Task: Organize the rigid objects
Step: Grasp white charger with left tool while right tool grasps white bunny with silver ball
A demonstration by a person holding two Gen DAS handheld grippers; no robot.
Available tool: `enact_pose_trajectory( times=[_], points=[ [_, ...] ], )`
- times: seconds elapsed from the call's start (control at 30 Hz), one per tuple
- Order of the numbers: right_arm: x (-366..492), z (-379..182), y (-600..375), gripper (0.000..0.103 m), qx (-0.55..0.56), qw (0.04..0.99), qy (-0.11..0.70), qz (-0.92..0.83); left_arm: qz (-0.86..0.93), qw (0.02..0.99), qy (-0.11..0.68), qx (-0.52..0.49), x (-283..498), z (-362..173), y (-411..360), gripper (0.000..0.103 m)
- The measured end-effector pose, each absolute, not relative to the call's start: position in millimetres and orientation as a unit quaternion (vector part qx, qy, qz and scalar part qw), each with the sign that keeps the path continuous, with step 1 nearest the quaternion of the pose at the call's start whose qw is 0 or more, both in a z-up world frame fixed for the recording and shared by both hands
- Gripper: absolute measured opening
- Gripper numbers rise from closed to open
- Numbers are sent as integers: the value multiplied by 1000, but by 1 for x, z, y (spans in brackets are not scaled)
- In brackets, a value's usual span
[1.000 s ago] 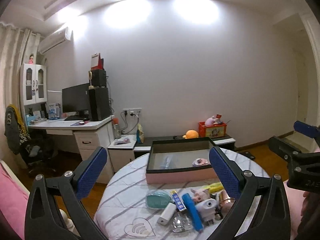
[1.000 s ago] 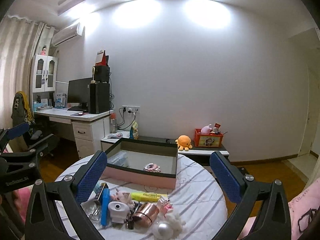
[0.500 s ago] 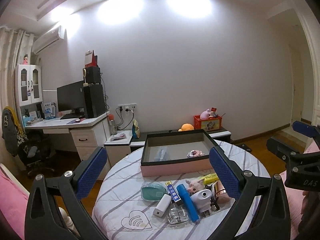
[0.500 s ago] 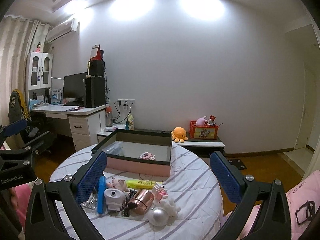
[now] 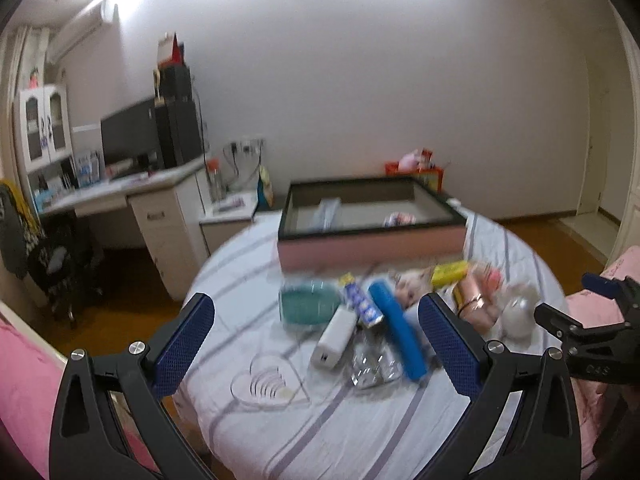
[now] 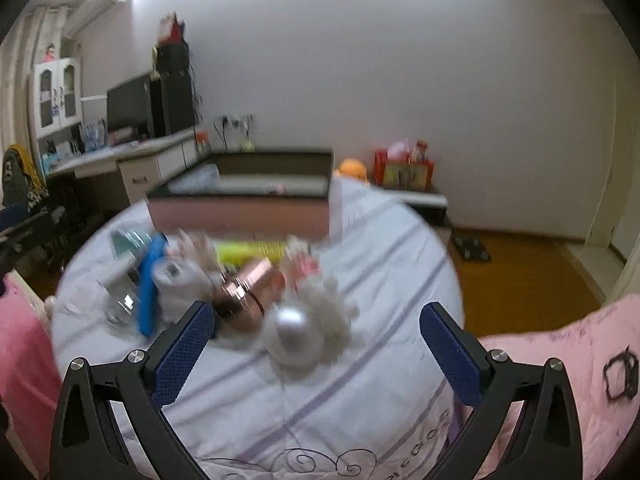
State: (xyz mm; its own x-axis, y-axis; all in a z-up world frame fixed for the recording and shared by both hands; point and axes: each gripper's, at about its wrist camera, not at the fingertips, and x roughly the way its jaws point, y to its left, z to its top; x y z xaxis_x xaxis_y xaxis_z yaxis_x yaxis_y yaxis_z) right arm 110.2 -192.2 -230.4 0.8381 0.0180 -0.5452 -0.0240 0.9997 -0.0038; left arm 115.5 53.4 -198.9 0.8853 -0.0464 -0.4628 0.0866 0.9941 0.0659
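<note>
Both sets of fingers are spread wide and empty, so drop the left gripper (image 5: 316, 344) square over the white power bank (image 5: 334, 338), then carry it to the box (image 5: 372, 236).

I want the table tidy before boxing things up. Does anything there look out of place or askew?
Yes. A jumble of small items lies loose in front of the pink box: the blue tube lies slanted beside the white charger, and the copper cup is tipped on its side. Nothing looks spilled; blur hides finer damage.
</note>
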Motion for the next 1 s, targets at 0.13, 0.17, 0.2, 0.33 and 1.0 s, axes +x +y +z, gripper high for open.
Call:
enact_pose_trajectory(
  times=[0.13, 0.17, 0.2, 0.33, 1.0],
  points=[
    [128, -250, -200, 103, 11, 949, 315, 11, -27, 963, 265, 41, 126, -216, 59, 103],
    [134, -254, -202, 103, 14, 947, 321, 12, -25, 962, 270, 40, 128, -219, 61, 103],
    [139, -257, -203, 103, 15, 945, 326, 13, -23, 960, 275, 39, 131, -223, 62, 103],
    [156, -263, -205, 103, 31, 938, 343, 30, -20, 955, 295, 32, 145, -233, 64, 103],
    [183, -272, -223, 65, 53, 932, 358, 29, -64, 931, 357, 34, 204, -277, 71, 80]
  ],
)
